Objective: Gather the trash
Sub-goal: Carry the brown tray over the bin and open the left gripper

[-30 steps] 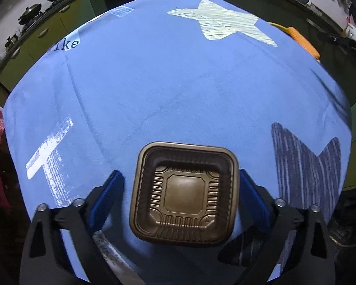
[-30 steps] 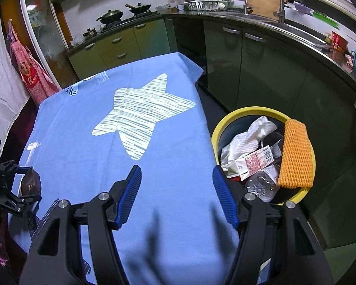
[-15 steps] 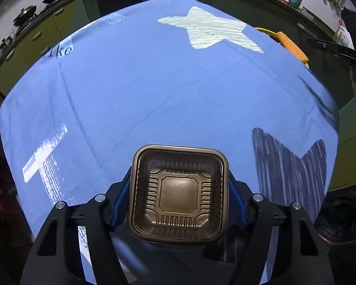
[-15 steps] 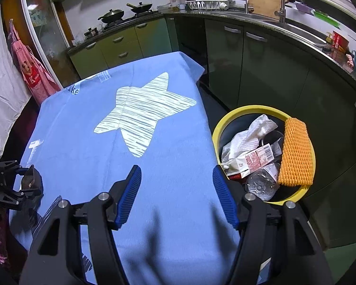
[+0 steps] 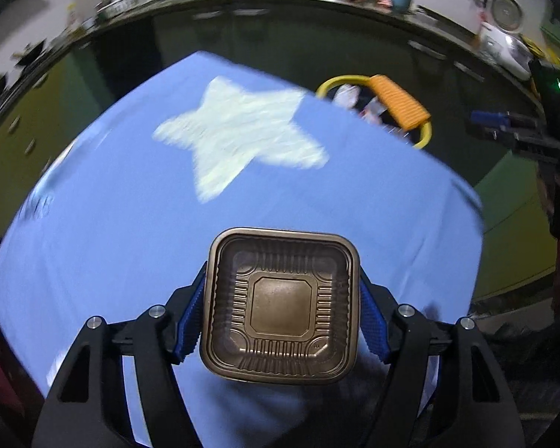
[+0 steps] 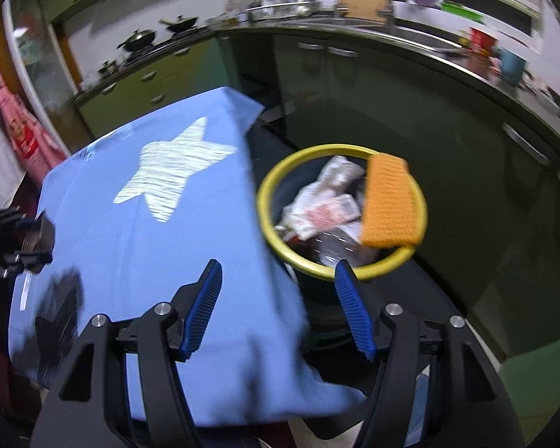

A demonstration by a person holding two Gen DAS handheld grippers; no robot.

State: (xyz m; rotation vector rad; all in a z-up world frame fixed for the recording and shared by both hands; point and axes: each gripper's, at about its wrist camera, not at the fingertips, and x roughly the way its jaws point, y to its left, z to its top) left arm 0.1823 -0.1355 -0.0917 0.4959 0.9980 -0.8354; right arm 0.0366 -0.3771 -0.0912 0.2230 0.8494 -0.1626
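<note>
The left tool [image 5: 280, 313] is closed onto a brown plastic tray [image 5: 280, 304], its blue pads pressed against the tray's left and right walls. The tray is carried above the near part of the counter [image 5: 123, 224], clear of the blue star-print cloth, opening towards the camera. The right tool [image 6: 278, 308] stands wide open and holds nothing; it hangs over the counter's near right edge.

Condition of the item: the tray is square with rounded corners, thin-walled, ribbed on the inner sides, with a flat octagonal panel in its floor. It appears empty and undamaged.

Beyond the counter's far right edge stands the yellow-rimmed bin [image 6: 276, 179] on the floor, already holding crumpled paper and packaging. An orange ribbed mat [image 6: 390, 201] lies across its right rim.

Risks, as judged: the grip bears only on thin, flexible walls, so the tray may buckle and slip out in transit. The mat narrows the bin's opening; a release made too far to the right could leave the tray resting on the mat or tipped to the floor. Both views are blurred, so finer detail cannot be confirmed.
</note>
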